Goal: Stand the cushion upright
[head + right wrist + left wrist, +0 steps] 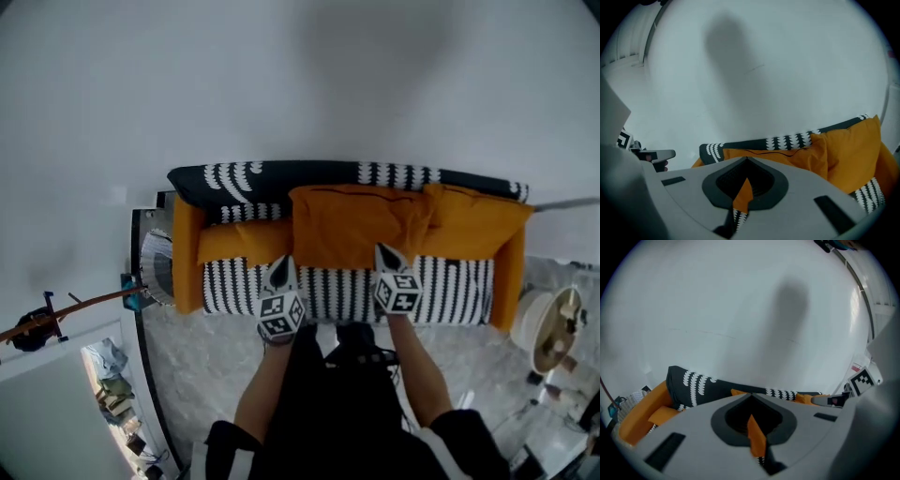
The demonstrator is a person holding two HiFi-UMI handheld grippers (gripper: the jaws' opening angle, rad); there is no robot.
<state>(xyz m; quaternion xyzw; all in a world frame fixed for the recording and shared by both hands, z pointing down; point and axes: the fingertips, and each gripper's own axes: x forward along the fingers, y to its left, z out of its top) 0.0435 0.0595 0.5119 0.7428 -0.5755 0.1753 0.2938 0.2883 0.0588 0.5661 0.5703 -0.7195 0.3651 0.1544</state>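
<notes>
Cushion: the orange cushion [352, 230] lies at the middle of the sofa [187, 248]. Its far edge is against the backrest [234, 178] and its near edge is over the seat [455, 291].
Left gripper: the left gripper [281, 269] is closed on a pinch of orange fabric at the cushion's near-left corner. Its own view shows the fold clamped between the jaws.
Right gripper: the right gripper [387, 253] is closed the same way on the near-right corner, with a wedge of orange cloth between its jaws.
Step in hand: judged from the hold, the near edge is being tipped up so that the cushion leans on the backrest.
How to do it well: keep both corners level so the cushion does not twist. Push the lower edge towards the back of the seat before letting go. Open the jaws only once the cushion's weight rests on the backrest.
Risk: the grip holds cloth rather than filling, so the cover may stretch or slip out, and a soft body may slump forward.
Cushion material: matt woven cloth, plump and square, with shallow creases. A thin dark line runs along the far edge, perhaps a zip.
Sofa: it has orange padded arms. The backrest is black with white scalloped bands, and the seat carries black-and-white stripes of the same motif.
Second cushion: the second cushion [478, 223], also orange, stands against the backrest, touching the first cushion on its right.
</notes>
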